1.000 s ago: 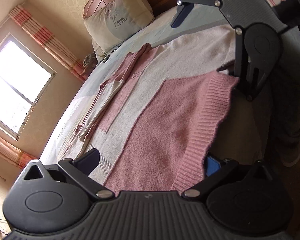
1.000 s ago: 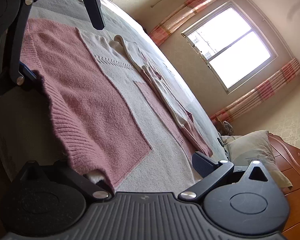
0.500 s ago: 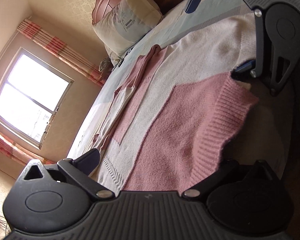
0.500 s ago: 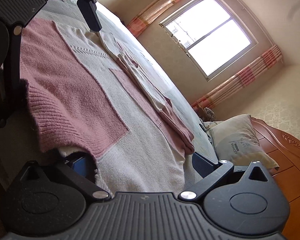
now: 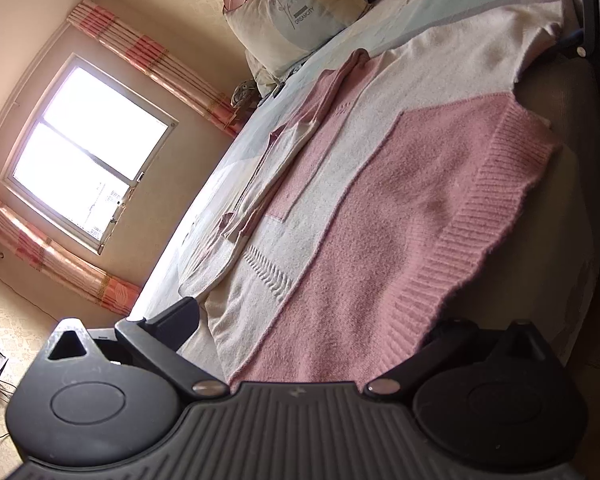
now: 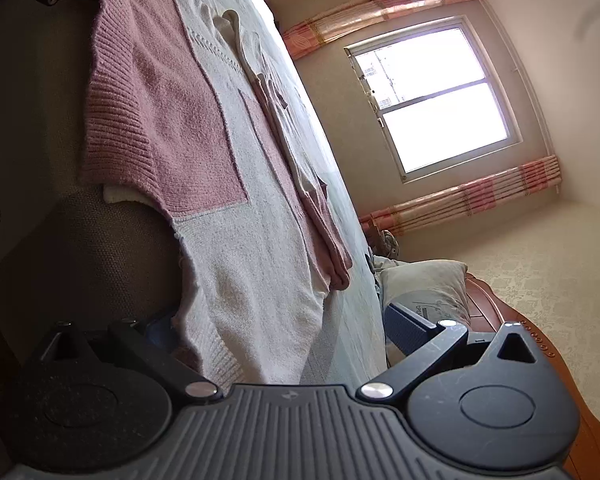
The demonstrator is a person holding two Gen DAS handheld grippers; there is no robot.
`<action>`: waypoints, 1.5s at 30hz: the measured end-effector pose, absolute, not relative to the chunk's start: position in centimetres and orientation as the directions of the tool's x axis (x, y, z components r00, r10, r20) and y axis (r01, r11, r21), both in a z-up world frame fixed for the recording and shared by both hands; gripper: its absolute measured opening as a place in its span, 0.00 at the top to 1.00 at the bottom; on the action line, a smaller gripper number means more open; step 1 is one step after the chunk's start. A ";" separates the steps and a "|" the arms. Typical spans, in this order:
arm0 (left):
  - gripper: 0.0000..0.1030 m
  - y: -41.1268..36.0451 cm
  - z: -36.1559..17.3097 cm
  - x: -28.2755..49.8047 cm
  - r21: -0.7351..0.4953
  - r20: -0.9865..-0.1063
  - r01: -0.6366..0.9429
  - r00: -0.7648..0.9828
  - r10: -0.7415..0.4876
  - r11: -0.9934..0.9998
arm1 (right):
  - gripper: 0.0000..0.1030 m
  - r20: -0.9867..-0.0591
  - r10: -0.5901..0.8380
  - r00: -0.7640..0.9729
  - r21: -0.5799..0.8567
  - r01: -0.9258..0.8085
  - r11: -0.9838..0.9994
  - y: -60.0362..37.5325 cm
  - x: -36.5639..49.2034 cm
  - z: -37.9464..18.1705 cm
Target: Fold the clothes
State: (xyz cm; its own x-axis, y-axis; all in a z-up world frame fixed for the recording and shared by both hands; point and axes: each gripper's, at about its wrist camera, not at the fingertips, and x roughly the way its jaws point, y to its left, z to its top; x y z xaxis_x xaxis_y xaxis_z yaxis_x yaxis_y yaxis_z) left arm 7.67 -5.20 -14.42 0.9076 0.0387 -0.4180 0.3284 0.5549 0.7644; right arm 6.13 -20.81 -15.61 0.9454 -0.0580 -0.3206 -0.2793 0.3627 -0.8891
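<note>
A pink and cream knitted sweater (image 5: 400, 200) lies flat on the bed, its ribbed pink hem hanging over the near edge. One sleeve (image 5: 292, 140) is folded lengthwise along the body. My left gripper (image 5: 312, 324) is open at the hem's corner; its right finger sits beneath the pink rib. In the right wrist view the sweater (image 6: 172, 120) spreads away from my right gripper (image 6: 284, 328), which is open at the cream corner with its left finger under the fabric. The other gripper shows only partly at the frame edge in each view.
The bed (image 5: 440, 12) has a pale sheet, and a pillow (image 5: 296, 12) leans on the wooden headboard (image 6: 560, 360). A bright window (image 5: 88, 152) with striped curtains is on the far wall. The mattress side (image 6: 80, 240) drops away below the hem.
The two grippers have moved apart along the bed's edge. The lifted, bunched hem now lies lower and spread wider. Both stay open.
</note>
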 end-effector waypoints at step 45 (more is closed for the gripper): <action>0.02 -6.0 -17.1 8.0 0.928 -0.333 0.311 0.939 0.083 0.207 | 0.00 -0.319 0.000 0.948 -0.918 -0.309 0.248 -22.9 10.0 -16.4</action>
State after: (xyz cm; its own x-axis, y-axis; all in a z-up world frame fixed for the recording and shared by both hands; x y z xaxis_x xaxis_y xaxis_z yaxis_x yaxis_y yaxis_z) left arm 7.99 -6.03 -17.12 0.9391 0.0830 -0.3335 0.3111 0.2070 0.9276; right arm 9.95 -22.92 -16.43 0.9478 0.0004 -0.3188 -0.3089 0.2479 -0.9182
